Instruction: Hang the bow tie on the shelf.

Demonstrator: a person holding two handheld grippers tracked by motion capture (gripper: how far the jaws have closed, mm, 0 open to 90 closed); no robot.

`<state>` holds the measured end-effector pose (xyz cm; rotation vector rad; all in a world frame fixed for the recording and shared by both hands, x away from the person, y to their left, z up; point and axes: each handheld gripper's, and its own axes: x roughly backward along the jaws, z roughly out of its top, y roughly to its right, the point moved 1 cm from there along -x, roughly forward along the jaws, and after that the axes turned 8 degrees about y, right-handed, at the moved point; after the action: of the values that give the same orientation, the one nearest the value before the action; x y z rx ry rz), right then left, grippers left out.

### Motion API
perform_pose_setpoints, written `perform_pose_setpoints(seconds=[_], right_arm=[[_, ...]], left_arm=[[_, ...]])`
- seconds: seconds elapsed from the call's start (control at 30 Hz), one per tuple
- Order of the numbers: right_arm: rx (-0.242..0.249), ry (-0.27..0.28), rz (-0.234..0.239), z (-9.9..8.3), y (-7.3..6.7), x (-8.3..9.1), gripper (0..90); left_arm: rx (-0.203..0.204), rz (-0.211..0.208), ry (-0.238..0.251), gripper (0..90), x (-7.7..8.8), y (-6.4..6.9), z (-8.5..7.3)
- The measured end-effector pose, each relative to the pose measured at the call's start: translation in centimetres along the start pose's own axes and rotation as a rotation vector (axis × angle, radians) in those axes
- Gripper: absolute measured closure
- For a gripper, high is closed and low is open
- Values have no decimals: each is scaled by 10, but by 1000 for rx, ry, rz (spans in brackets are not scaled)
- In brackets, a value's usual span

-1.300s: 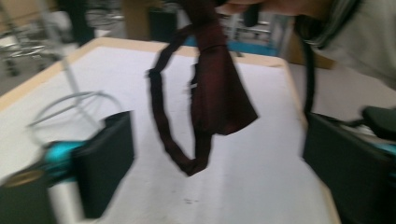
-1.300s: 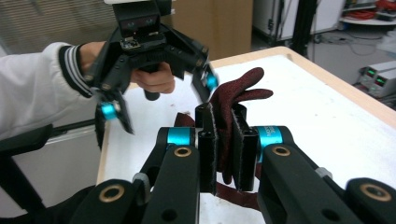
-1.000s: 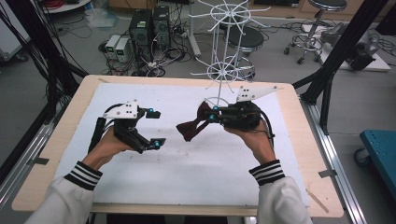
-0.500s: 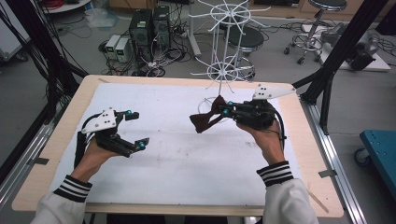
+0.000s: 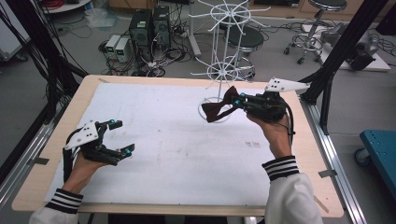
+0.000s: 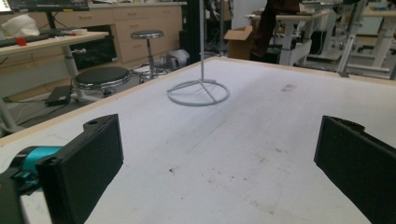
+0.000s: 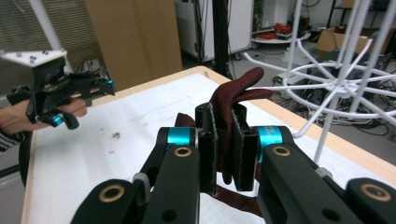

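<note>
Your right gripper [image 7: 223, 149] has its jaws clamped tight on the dark red bow tie [image 7: 233, 100], which sticks out past the jaw tips, with more cloth hanging under them. Just beyond those tips are the white wire rack [image 5: 223, 70] and its spokes. Your left gripper [image 5: 120, 136] sits with its jaws wide apart, nothing between them but the bare white table [image 6: 243, 140], well away from the tie.

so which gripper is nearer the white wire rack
Right. The right gripper, shut on the dark red bow tie, is beside the white wire rack; the left gripper is open, far across the table.
</note>
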<state>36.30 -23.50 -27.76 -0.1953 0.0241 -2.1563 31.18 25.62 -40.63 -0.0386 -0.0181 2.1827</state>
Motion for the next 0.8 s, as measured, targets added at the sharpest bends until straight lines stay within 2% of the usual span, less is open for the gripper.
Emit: perform_pose_setpoints(seconds=[0.27, 0.4, 0.53, 0.8], right_arm=[[-1, 15, -41, 4, 7, 6, 837], [-6, 16, -59, 6, 11, 7, 837], [2, 8, -68, 10, 12, 4, 837], [21, -22, -97, 17, 18, -4, 837]], left_arm=[[23, 58, 49, 17, 18, 0, -16], [9, 83, 63, 17, 23, 2, -20], [-2, 98, 68, 17, 26, 3, -25], [1, 113, 90, 17, 28, 3, -32]])
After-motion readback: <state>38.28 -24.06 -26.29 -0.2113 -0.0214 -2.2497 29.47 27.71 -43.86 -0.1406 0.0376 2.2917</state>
